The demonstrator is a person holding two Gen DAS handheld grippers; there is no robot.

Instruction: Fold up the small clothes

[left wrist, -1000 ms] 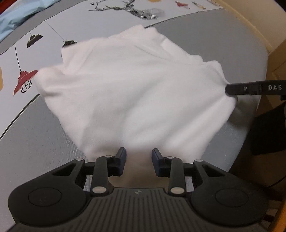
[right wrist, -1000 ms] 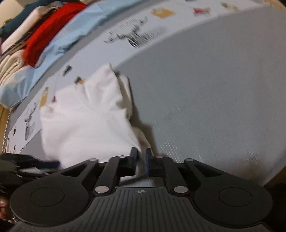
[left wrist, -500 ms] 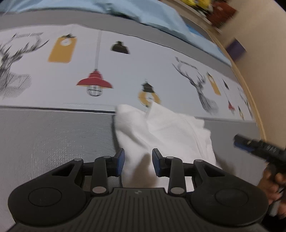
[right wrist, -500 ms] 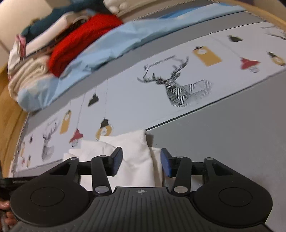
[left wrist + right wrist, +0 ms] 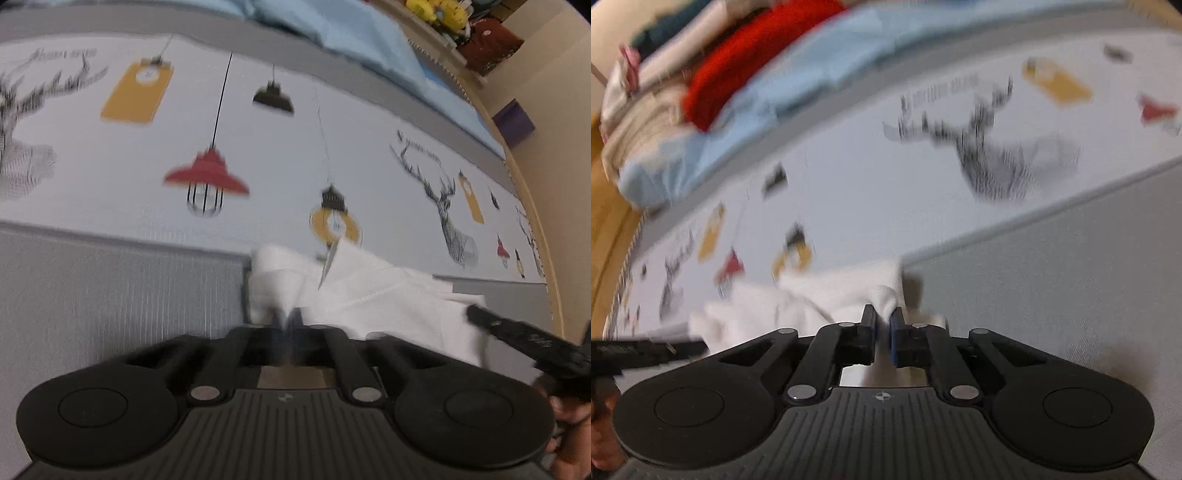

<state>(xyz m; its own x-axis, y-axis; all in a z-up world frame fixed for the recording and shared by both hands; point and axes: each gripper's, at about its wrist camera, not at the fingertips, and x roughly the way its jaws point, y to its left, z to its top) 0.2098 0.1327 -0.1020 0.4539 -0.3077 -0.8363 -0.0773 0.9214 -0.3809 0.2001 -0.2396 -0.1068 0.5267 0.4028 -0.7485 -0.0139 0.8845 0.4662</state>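
A small white garment (image 5: 369, 295) lies crumpled where the grey part of the bed cover meets the printed strip. My left gripper (image 5: 287, 319) is blurred by motion, its jaws closing tight on the garment's near left corner. In the right wrist view the same white garment (image 5: 812, 295) bunches up to my right gripper (image 5: 883, 325), whose jaws are closing on a fold of it at its right end. The right gripper (image 5: 474, 314) reaches into the left wrist view from the right. The left gripper (image 5: 696, 345) enters the right wrist view from the left. A hand shows at each picture's edge.
The bed cover has a grey field (image 5: 110, 288) and a pale strip printed with lamps and deer (image 5: 258, 147). Light blue bedding (image 5: 351, 33) lies behind it. A pile with a red garment (image 5: 746, 70) sits at the far left. A wooden bed edge (image 5: 535, 206) curves along the right.
Half a second ago both grippers stood open around the garment's edge; now both are closed on the cloth. Both hands have slid along the bed, and the views are more blurred.
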